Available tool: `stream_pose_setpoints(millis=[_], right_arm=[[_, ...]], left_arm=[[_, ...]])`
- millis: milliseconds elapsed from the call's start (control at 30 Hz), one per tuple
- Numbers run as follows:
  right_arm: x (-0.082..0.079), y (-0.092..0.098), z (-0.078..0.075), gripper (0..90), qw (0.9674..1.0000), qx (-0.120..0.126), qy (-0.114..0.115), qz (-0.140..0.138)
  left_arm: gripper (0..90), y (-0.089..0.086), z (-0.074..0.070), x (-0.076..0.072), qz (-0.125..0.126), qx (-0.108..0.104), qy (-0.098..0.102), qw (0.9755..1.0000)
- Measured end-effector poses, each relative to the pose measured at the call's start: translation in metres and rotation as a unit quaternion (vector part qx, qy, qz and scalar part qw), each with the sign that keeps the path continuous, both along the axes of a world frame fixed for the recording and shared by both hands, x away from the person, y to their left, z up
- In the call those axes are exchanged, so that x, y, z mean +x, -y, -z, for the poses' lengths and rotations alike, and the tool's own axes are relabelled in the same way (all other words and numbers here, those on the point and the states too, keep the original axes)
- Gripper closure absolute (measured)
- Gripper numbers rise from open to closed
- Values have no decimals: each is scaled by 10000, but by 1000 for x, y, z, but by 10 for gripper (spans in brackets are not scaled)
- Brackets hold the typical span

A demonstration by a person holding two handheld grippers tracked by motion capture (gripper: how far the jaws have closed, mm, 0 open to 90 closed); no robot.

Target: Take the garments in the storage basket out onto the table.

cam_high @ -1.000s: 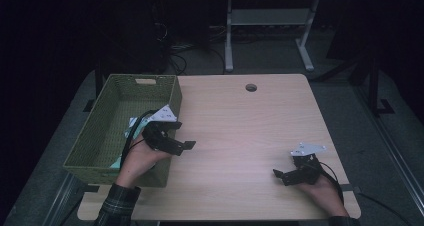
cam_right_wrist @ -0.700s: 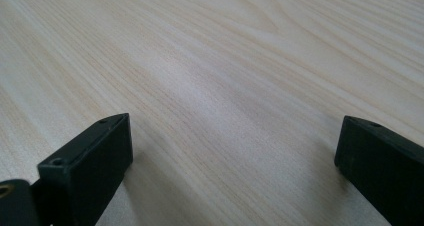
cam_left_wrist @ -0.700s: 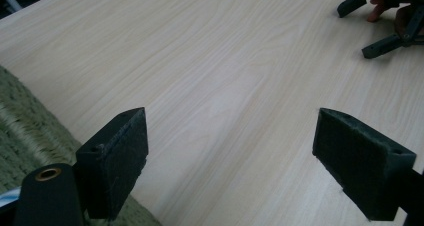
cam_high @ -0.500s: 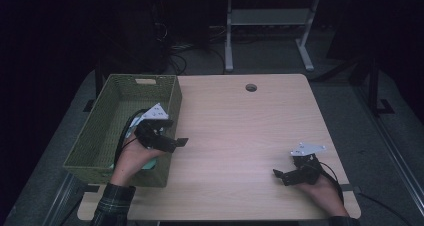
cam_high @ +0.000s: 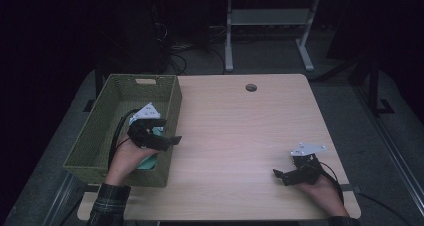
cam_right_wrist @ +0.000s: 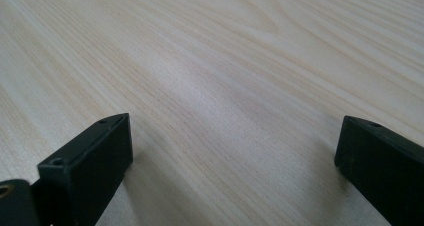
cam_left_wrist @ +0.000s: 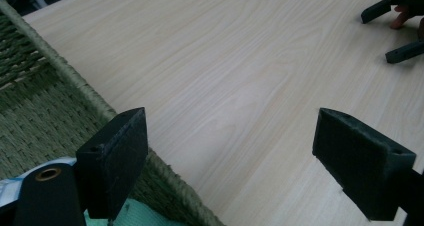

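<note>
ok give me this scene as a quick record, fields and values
left gripper: open, holds nothing, over the basket's right wall
right gripper: open, holds nothing, low over the table near its front right corner
basket: green woven, at the table's left edge
in basket: light green item, partly hidden by the hand
table: light wood, round hole near its far edge

Left hand-held gripper [cam_high: 162, 136] raised, jaws apart, right hand-held gripper [cam_high: 284, 175] low, agape

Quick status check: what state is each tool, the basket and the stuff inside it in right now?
Left tool: open, empty, over the basket's right wall.
Right tool: open, empty, low over the table.
Basket: upright, at the table's left edge.
Teal item: lying in the basket, partly hidden.
</note>
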State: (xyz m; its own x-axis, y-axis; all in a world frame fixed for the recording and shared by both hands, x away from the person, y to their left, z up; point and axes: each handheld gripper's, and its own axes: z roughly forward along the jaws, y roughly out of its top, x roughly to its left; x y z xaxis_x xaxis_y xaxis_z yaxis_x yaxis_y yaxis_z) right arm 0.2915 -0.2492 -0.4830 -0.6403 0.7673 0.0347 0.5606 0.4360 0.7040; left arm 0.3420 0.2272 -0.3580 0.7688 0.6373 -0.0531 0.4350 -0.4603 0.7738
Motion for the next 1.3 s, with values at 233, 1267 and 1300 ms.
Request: stream_pose_setpoints(millis=[233, 1267, 1300], right_arm=[[0, 0, 0, 17, 10000, 0, -1, 2], [0, 0, 0, 17, 10000, -3, 1, -1], [0, 0, 0, 17, 10000, -2, 0, -3]], left_arm=[[141, -10, 3, 2, -66, -31, 26, 10000], [143, -52, 11, 1, -479, -184, 47, 9987], [143, -54, 11, 1, -484, -146, 55, 9987]])
